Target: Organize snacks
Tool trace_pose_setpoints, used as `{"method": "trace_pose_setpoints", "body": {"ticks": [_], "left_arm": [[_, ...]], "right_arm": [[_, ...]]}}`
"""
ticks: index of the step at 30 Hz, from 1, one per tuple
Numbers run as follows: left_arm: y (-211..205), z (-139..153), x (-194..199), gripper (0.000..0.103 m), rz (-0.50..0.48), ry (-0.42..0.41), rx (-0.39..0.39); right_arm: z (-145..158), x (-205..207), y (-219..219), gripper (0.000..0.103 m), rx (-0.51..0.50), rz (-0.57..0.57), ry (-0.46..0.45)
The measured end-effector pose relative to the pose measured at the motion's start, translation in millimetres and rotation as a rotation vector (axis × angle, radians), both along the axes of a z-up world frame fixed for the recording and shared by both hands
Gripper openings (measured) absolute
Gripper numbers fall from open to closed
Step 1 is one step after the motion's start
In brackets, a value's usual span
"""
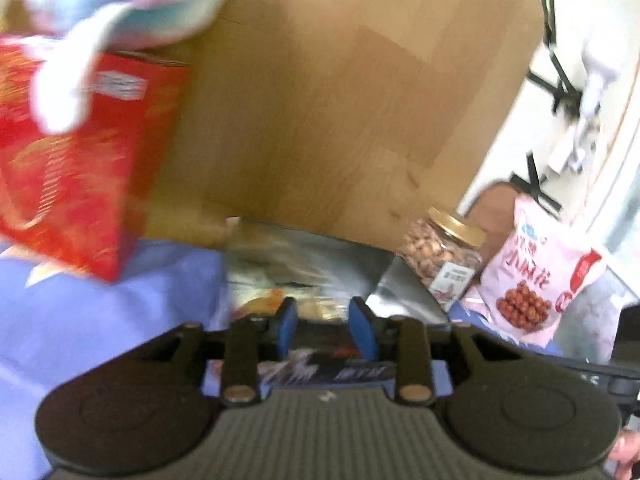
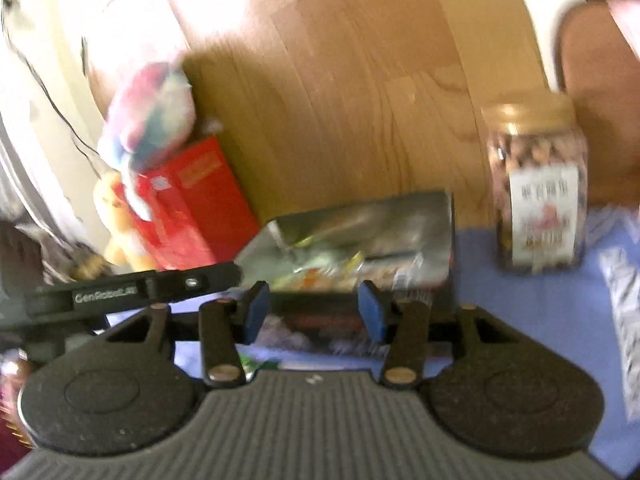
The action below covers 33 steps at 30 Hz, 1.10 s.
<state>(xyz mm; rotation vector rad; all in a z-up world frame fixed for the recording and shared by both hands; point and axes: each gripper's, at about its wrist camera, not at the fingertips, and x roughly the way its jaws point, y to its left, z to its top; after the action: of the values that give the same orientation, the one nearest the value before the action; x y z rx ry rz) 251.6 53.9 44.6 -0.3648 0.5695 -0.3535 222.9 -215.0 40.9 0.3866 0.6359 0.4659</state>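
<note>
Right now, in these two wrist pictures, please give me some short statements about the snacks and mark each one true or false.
1. The glass jar has a gold lid. True.
2. The red box lies flat on the blue cloth. False: it stands against the wooden board, with a soft toy on top of it.
3. A pink snack bag is beside the jar. True.
4. The left hand-held gripper is clamped on the jar. False: nothing is pressed between its blue pads.
5. The silvery packet lies between the box and the jar. True.
</note>
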Motion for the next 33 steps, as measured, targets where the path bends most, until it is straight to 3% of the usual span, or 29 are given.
{"method": "trace_pose_setpoints", "body": {"ticks": [3,8,11,14,19,22,30,33], "left_arm": [[24.2,-15.3,-14.8,0.035,0.042,0.055,-0.036],[36.5,-47.0,-21.3,0.038,0.024,0.187,-0.073],[31.4,-64.6,-22.5,0.033,0.000,0.245,-0.072],[28.8,-61.3,-33.7,0.029,0.021,0.210,-0.050],[40.3,-26.5,-65.6,0.028,0.005,0.110,-0.089],[44.0,-12.5,-95.6,0.028,0.009,0.070,-0.072],[57.0,-30.0,-159.3,0.028,0.051,0.149,-0.025],[62.4,-40.3,-171.9,0.026,0.057,0.180,-0.029]], "right_arm": [[-18.0,-5.5,10.9,0.053,0.060,0.081,0.108],[-48.7,-6.8,49.9,0.053,0.008,0.151,0.220],[-55.3,-12.2,66.2,0.050,-0.012,0.173,0.213],[-50.6,-22.5,77.1,0.031,-0.061,0.137,0.209],[-9.4,-47.6,71.3,0.030,-0.033,0.155,0.113],[7.1,-74.1,71.6,0.030,-0.034,0.195,0.102],[-18.4,-119.6,105.4,0.033,-0.069,0.315,0.204],[-24.4,-127.4,115.7,0.044,-0.107,0.343,0.219]]}}
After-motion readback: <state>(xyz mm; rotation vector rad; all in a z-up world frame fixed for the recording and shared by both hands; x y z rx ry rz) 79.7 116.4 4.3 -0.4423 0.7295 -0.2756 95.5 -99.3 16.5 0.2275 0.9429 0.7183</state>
